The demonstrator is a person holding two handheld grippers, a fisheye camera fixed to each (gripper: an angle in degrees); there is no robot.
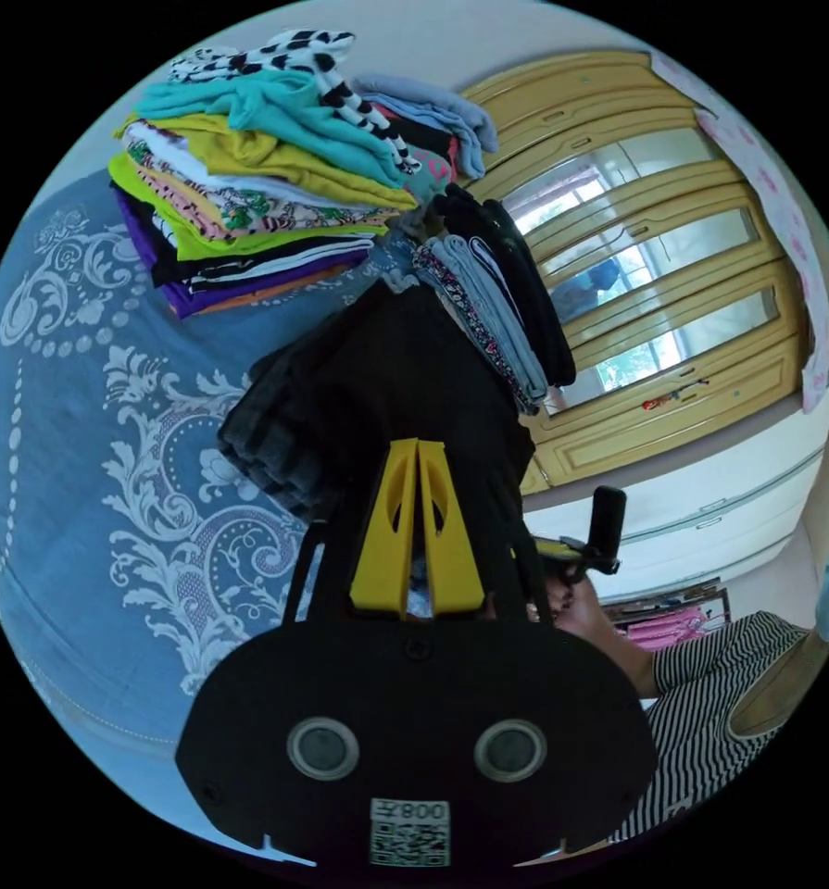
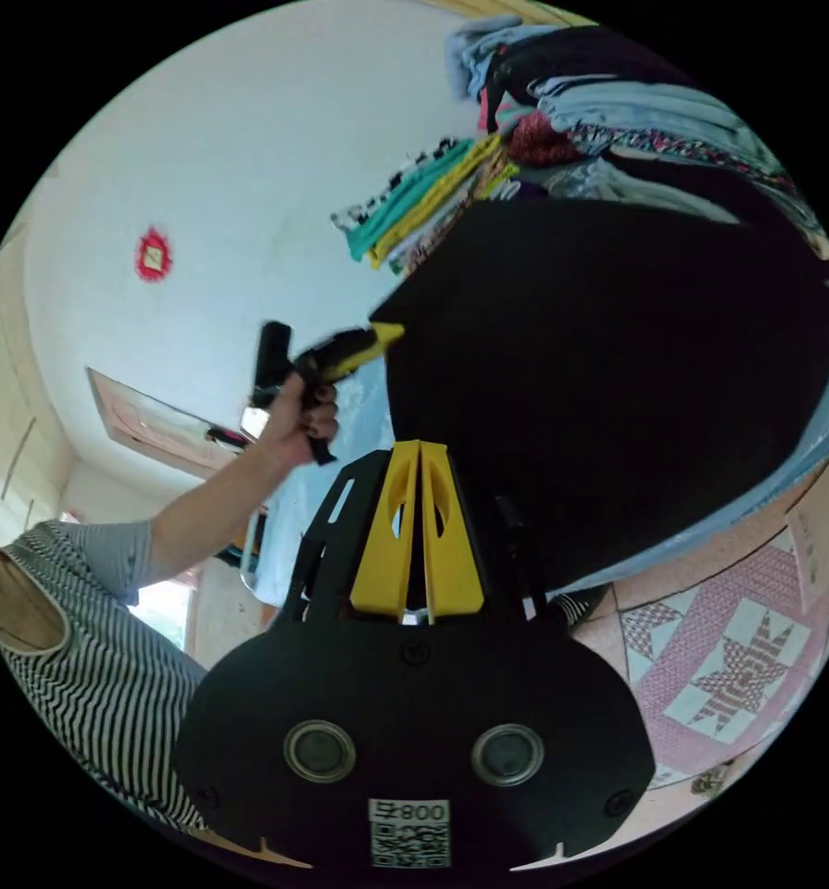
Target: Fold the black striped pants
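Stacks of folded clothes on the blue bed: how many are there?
2: a colourful stack by the wall and a darker stack nearer the wardrobe. More may hide behind the black pants.

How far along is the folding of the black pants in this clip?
Mid-fold, it seems. The black pants are already bunched into layers above the blue bedspread. Both tools look shut on the dark cloth: the left tool at one edge, the right tool at another. Still left: finishing the fold and setting the pants by the folded stack.
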